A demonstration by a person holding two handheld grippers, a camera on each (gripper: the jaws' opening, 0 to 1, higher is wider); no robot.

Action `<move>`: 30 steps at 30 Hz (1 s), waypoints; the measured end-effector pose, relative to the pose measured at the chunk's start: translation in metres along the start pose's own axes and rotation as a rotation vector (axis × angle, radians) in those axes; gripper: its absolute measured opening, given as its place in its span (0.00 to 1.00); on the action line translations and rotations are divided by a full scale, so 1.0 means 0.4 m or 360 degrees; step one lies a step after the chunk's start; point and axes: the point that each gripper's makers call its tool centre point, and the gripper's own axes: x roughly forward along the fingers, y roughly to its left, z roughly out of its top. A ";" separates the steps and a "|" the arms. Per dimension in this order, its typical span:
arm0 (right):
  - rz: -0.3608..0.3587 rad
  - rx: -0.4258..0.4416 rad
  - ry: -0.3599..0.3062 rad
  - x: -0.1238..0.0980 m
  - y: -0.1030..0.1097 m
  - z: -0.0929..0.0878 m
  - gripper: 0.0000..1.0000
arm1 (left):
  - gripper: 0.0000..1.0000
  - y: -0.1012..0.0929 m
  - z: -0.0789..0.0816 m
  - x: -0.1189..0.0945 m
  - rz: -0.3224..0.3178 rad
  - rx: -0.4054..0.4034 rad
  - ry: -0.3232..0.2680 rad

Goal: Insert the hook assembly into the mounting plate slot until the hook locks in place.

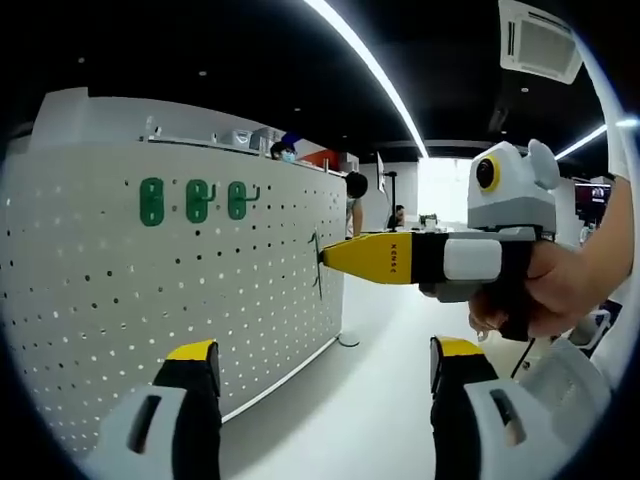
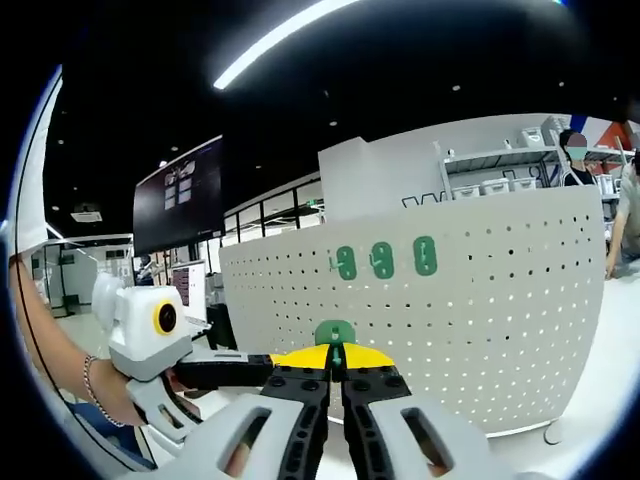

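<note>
Pegboard (image 1: 180,290) is seen across the left of the left gripper view, white and perforated, with three green hooks (image 1: 195,201) already hung in a row high on it. Lower in that view the left tongs (image 1: 325,365) stand wide apart and carry nothing, their yellow-tipped jaws rising from the bottom edge. To the right, the right tongs (image 1: 330,258) are held out by a hand (image 1: 545,290), their yellow tips closed together and pointed at the board's end; a thin dark piece is seen at the tips, though its shape is too small to be made out there.

In the right gripper view the left tongs (image 2: 235,368) are seen at the left, gripped by a hand with a bracelet at the wrist. At centre the right tongs (image 2: 336,372) are pinched narrowly on a green hook assembly (image 2: 335,333), held just in front of the pegboard (image 2: 480,330) and below the hung row (image 2: 385,261).

The step in hand is judged to be the approach: the piece is gripped and faces the board but is not yet seated. Alignment with an open slot is called for next, followed by a firm press inward until the lock is felt.
</note>
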 end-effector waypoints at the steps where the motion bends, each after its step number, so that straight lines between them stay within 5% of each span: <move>1: -0.0012 -0.0004 0.0000 0.002 -0.006 0.002 0.00 | 0.89 0.002 0.000 -0.001 0.0005 0.0001 0.0002; 30: -0.0210 -0.0052 -0.0086 0.049 -0.167 0.090 0.00 | 0.87 0.057 -0.025 -0.077 0.0132 0.0002 0.0019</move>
